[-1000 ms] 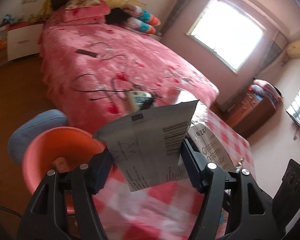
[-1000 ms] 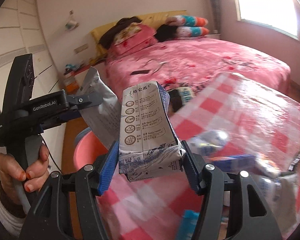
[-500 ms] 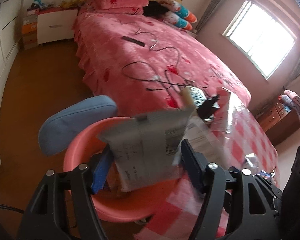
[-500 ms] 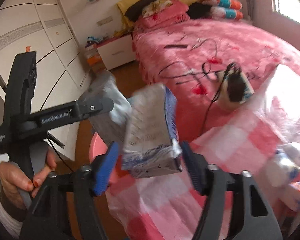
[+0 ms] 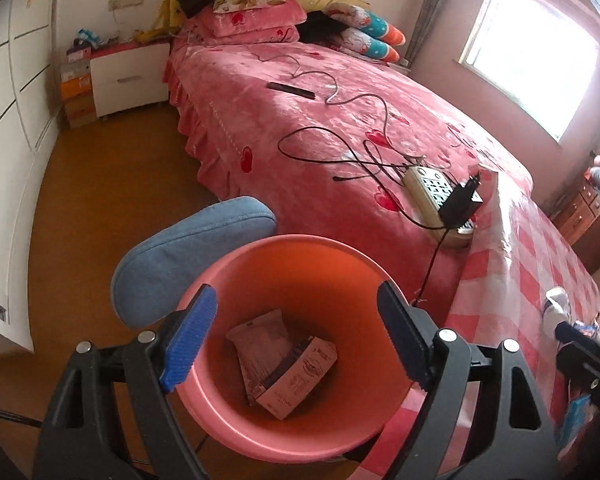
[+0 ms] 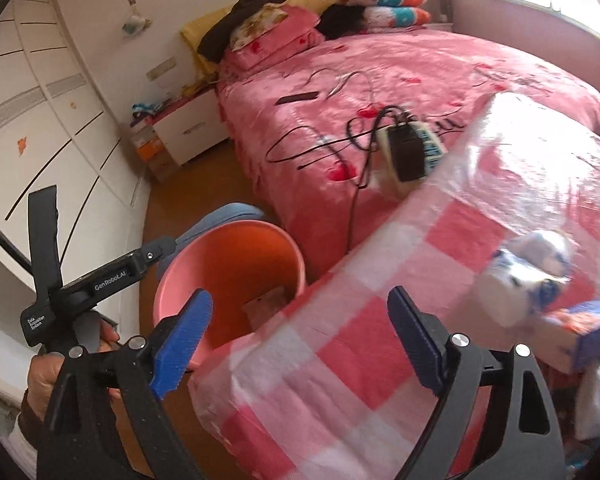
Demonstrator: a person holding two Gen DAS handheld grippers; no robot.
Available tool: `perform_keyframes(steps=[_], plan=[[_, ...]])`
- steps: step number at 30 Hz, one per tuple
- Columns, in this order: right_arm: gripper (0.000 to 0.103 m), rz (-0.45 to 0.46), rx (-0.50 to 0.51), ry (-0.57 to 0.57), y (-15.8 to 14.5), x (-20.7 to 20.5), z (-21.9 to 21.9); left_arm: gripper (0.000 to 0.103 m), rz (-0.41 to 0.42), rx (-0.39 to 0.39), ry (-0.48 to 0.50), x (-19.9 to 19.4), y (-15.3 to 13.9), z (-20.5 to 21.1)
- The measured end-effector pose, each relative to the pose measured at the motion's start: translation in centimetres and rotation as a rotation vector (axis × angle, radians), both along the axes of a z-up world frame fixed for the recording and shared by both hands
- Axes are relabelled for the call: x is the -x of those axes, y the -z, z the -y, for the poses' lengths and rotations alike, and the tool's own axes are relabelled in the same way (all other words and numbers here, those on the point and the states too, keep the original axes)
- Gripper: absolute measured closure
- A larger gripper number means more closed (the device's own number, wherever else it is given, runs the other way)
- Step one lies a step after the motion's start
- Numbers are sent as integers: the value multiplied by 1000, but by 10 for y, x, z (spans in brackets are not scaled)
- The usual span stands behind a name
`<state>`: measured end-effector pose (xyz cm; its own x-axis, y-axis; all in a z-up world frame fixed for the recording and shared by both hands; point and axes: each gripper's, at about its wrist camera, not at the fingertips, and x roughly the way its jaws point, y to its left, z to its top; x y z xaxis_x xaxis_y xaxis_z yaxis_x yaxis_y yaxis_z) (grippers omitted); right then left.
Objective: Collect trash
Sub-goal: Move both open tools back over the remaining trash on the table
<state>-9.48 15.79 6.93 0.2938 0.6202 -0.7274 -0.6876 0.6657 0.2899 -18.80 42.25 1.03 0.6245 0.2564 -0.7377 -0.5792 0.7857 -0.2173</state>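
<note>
Both your left gripper (image 5: 296,340) and right gripper (image 6: 300,340) have just been opening and hang released with nothing between them, because the grey pouch (image 5: 262,350) and printed carton (image 5: 298,380) now lie inside the round pink plastic bin (image 5: 236,264) at six o'clock of the checkered worktop (image 6: 380,320).

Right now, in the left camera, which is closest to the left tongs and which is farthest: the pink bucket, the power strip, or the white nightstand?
1. Pink bucket, right under the left tongs.
2. Power strip, on the bed, right.
3. White nightstand, far left by the wall.
</note>
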Motion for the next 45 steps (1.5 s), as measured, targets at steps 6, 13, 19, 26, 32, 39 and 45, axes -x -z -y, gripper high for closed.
perform_keyframes(steps=[6, 13, 19, 26, 32, 39, 45], plan=[[14, -5, -16, 52, -1, 3, 27, 20, 10, -36, 55, 0, -4, 22], [13, 26, -10, 89, -1, 20, 58, 20, 50, -71, 168, 0, -14, 56], [13, 78, -21, 111, -8, 31, 79, 20, 83, -90, 238, -1, -29, 79], [13, 97, -69, 156, -17, 32, 109, 20, 81, -76, 316, -5, -42, 110], [13, 106, -98, 197, -22, 30, 137, 20, 25, -47, 353, -16, -41, 137], [13, 125, -137, 243, -26, 30, 169, 20, -5, -36, 386, -23, -43, 163], [13, 132, -162, 281, -27, 28, 199, 20, -11, -57, 427, -29, -49, 192]])
